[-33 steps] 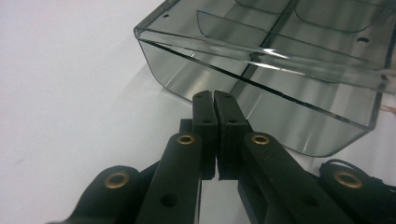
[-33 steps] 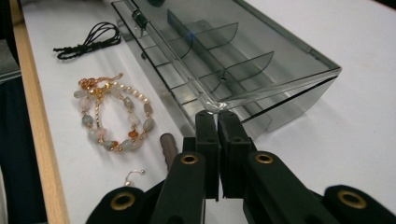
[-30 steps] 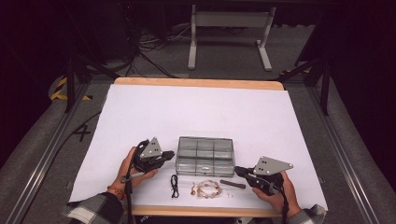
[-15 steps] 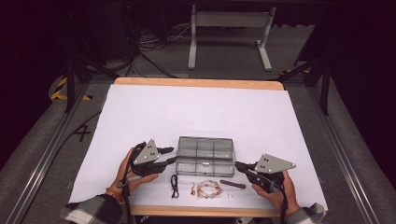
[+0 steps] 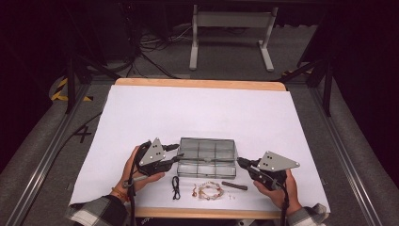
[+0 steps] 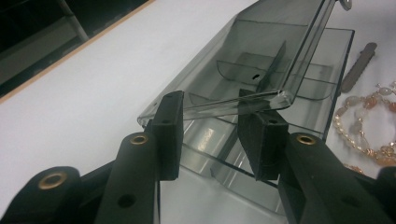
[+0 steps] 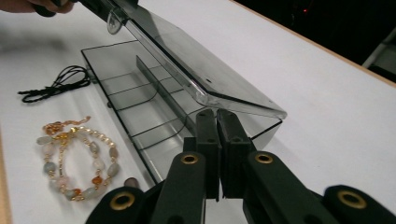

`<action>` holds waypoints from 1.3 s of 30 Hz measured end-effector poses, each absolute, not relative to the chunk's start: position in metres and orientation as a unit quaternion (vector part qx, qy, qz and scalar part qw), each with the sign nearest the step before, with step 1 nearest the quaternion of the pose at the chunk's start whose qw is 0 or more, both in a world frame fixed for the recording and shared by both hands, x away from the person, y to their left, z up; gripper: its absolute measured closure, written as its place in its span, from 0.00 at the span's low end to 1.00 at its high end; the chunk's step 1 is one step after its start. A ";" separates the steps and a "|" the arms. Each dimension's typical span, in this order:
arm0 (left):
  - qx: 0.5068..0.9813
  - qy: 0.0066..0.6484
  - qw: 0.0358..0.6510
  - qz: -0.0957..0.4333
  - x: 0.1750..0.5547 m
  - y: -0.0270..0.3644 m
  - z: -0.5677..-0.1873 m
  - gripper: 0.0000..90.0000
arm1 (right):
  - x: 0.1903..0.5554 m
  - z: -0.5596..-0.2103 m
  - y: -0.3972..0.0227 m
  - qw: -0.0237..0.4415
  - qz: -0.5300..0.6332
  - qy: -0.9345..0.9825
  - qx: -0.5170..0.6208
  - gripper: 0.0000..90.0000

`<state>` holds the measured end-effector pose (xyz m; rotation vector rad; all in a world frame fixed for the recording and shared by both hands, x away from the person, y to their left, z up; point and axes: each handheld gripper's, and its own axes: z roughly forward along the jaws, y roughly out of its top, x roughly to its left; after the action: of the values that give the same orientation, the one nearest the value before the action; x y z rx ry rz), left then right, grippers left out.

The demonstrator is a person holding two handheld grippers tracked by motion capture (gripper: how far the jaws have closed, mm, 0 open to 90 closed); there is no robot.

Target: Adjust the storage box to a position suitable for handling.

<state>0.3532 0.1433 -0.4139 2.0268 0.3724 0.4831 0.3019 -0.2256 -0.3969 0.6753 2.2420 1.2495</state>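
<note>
At lower centre of the high view, the clear box [image 5: 207, 157] sits on the counter [image 5: 197, 113], lid [image 7: 201, 74] part-raised. Left hand-held gripper [image 6: 217, 135] is spread w/ the lid edge between its jaws; right hand-held gripper [image 7: 217, 140] is pressed together, empty, near the box end. Risk: unpinched lid slips, drops shut.

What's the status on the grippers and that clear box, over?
Left gripper open, jaws either side of the raised lid edge. Right gripper shut, at the box end. Bracelet, black cord beside the box, clear.
</note>
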 end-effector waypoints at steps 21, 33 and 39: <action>0.813 0.168 0.525 0.185 0.375 0.149 -0.400 0.84 | 0.324 -0.386 -0.226 0.310 0.490 0.786 0.214 0.92; 0.799 0.189 0.548 0.163 0.395 0.151 -0.399 0.89 | 0.346 -0.383 -0.227 0.301 0.511 0.769 0.238 0.92; 0.793 0.203 0.552 0.157 0.403 0.151 -0.403 0.92 | 0.357 -0.382 -0.229 0.285 0.521 0.764 0.251 0.93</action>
<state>0.4031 0.1511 -0.4032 1.8762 0.4809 0.3702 0.3573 -0.2294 -0.3816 0.6708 2.0447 1.3945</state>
